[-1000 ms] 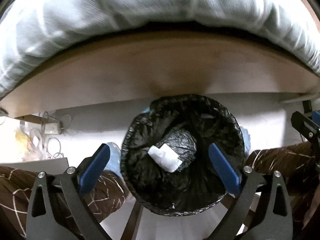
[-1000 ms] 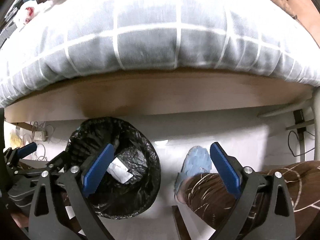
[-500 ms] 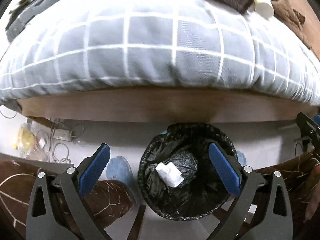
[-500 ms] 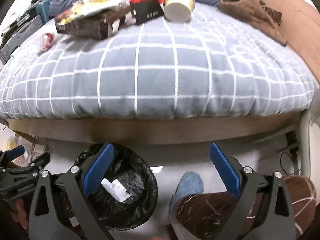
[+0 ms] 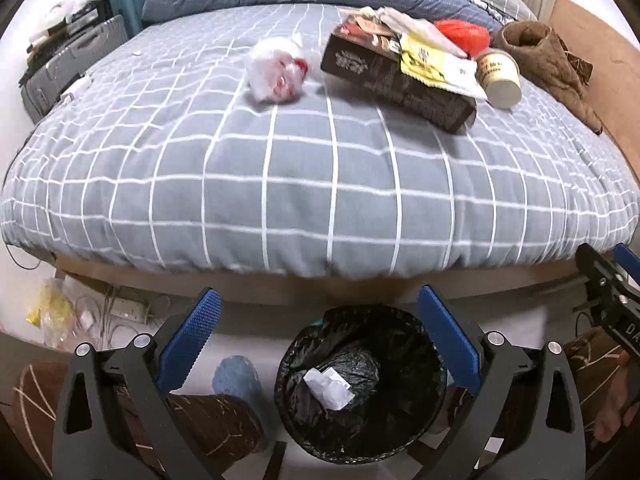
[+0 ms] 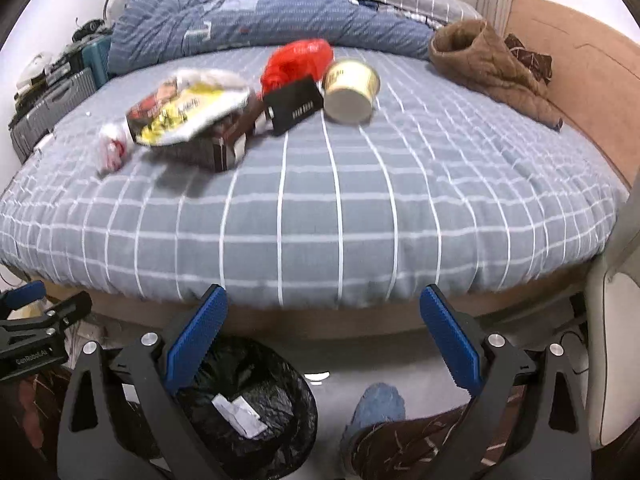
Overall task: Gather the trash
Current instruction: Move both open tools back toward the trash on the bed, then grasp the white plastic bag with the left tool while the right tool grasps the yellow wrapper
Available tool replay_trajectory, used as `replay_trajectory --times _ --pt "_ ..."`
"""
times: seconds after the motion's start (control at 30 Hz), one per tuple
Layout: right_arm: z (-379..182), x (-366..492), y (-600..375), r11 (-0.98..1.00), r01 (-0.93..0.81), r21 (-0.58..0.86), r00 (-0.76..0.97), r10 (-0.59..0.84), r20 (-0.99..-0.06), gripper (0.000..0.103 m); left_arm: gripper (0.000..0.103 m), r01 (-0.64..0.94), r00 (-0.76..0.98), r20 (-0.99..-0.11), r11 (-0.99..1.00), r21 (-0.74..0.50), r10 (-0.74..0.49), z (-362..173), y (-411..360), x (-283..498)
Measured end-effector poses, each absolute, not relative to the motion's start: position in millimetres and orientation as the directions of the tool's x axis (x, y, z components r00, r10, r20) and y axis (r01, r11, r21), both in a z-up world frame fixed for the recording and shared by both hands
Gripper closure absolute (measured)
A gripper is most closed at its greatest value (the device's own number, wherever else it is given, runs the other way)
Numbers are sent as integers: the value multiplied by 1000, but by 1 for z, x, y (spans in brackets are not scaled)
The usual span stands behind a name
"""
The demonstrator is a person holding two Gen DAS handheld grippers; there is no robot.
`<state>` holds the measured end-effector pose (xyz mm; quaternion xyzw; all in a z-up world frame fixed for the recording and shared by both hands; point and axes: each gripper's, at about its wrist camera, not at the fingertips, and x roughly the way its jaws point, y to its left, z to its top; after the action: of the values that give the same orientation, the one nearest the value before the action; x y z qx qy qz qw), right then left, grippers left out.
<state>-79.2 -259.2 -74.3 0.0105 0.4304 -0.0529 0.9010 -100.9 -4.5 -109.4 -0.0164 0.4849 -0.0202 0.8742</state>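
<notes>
Trash lies in a heap on the bed [image 5: 328, 184], far from us: a white bag [image 5: 276, 74], a dark box [image 5: 396, 84] with a yellow wrapper [image 5: 436, 62] on top, a red bag [image 5: 464, 34] and a cup [image 5: 500, 78] on its side. One white scrap [image 5: 328, 386] is already in the bin [image 5: 360, 384], which sits on the floor just below the edge of the bed, between our legs.

Our left fingers [image 5: 320, 344] are wide open and hold nothing. Our right fingers [image 6: 322, 344] are wide open too, and empty.

We think a few things could go wrong. The bed is soft, so if we push down on a thing it may sink, and the fingers may pinch the sheet with it. The wrapper is loose on the box, so lifting the box first may make it slide off. The cup is round and on its side, so a bump may make it roll away. The white bag is thin and floppy, so it may slip out if we grab only a corner.

The brown clothes [image 6: 488, 64] lie near the cup. They do not look like trash, so we must not grab them. The bin is small and close to our legs. If we let go too early, the trash may land on the floor [image 6: 360, 368].
</notes>
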Motion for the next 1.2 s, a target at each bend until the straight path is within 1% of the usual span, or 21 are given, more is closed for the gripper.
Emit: replay_trajectory --times 0.33,0.6,0.7,0.83,1.03,1.2 --pt "-53 -47 -260 996 87 -22 657 -74 -751 10 6 -2 575 -817 999 -52 -41 -82 9 -70" --pt "-34 -2 -249 999 48 -1 682 -34 -731 10 6 -35 610 -792 998 -49 -17 -59 26 -15" --pt "-28 19 -238 1000 19 21 686 3 -727 10 6 -45 610 -793 998 -51 -13 -56 33 7" --pt "-24 41 -218 999 -33 24 694 40 -719 10 6 -48 617 -787 996 -76 -30 -55 37 31" --pt "-39 72 -189 995 -97 15 681 77 -728 10 6 -52 614 -789 997 -59 -14 -66 42 60" --pt "-48 91 -174 991 -127 46 660 119 -742 10 6 -28 605 -796 998 -50 -22 -79 41 73"
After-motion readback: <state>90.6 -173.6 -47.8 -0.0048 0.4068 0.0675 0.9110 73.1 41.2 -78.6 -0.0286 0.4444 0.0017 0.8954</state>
